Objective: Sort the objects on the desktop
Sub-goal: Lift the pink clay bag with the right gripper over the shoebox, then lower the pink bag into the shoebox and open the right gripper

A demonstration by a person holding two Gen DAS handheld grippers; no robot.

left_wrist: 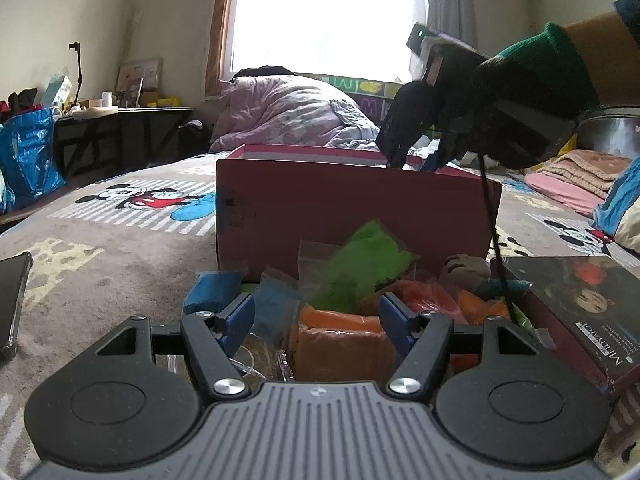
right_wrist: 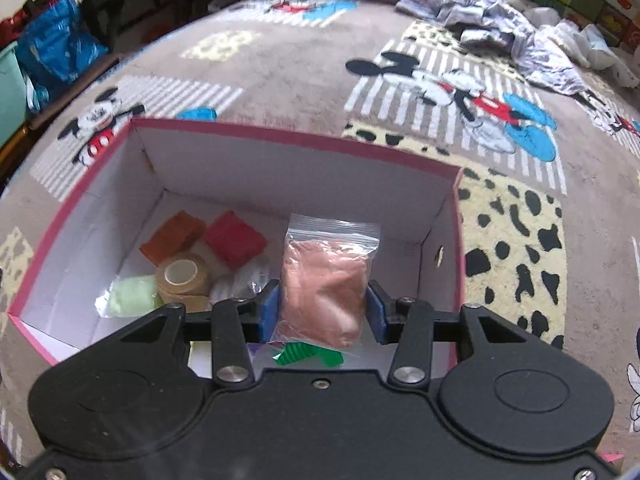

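The right hand-held gripper (right_wrist: 323, 312) pinches a clear zip bag of pinkish-brown clay (right_wrist: 326, 284) between its blue pads, tilted downward over the open pink box (right_wrist: 280, 136); the bag hangs inside the box's opening, above the white floor and not resting on it. Already lying in the box are an orange clay block (right_wrist: 172, 236), a red clay block (right_wrist: 236, 240), a roll of tan tape (right_wrist: 182, 278), a pale green clay bag (right_wrist: 130, 294), a whitish bag (right_wrist: 240, 284) and a green ribbed piece (right_wrist: 308, 354) just under the gripper's body. The box stands on a grey cartoon-print blanket (right_wrist: 280, 60) spread over the bed.

The left hand-held gripper (left_wrist: 316, 320) hangs nearly level with its jaws spread and nothing between the pads — it looks at a heap of unsorted bags in front of the pink box's near wall: orange clay (left_wrist: 340, 336) closest, bright green clay (left_wrist: 360, 268) behind it, blue clay (left_wrist: 212, 290) to the left, red-orange clay (left_wrist: 424, 296) to the right. A dark book (left_wrist: 580, 304) lies beside the heap at the right; a phone (left_wrist: 12, 300) lies at the left edge. From this view the right gripper dips into the box from above, held by a hand in a black glove with a green cuff (left_wrist: 560, 64).
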